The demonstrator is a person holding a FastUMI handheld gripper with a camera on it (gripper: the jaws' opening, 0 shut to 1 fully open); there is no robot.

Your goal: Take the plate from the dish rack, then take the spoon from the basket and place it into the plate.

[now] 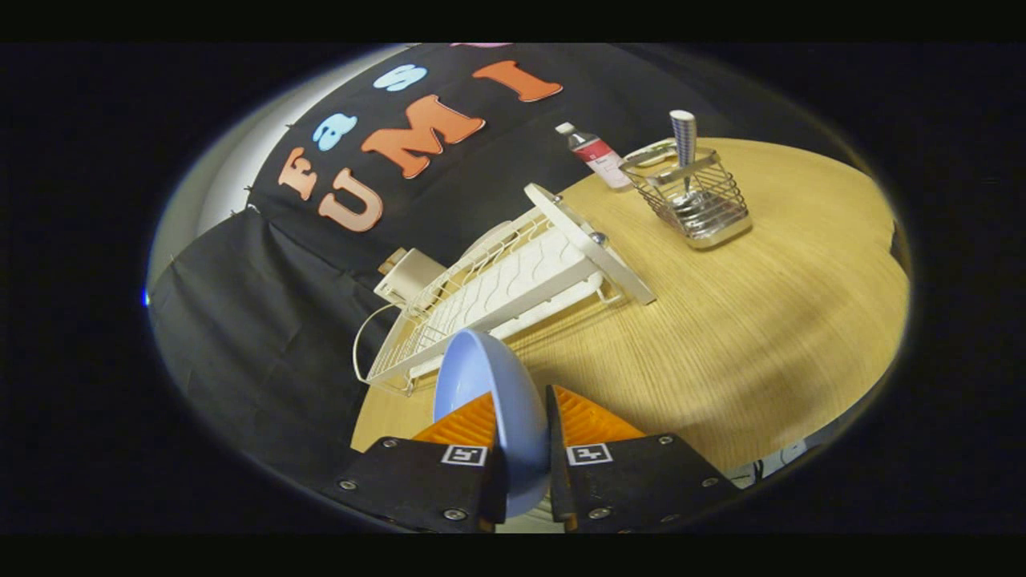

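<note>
While our gripper pinches the plate edge-on by its rim, clear of the rack just beyond, we judge it light, stiff and slippery. Well beyond, the spoon stands in the basket, best taken by its handle.

A pale blue round plate is pinched between both fingers of the gripper, above a light wood-grain table. Beyond the plate sits a white wire dish rack. Farther behind that rack stand a shiny metal wire basket with a spoon whose handle looks finely checked or striped, and a clear bottle with a white cap and a red-and-white label.
</note>
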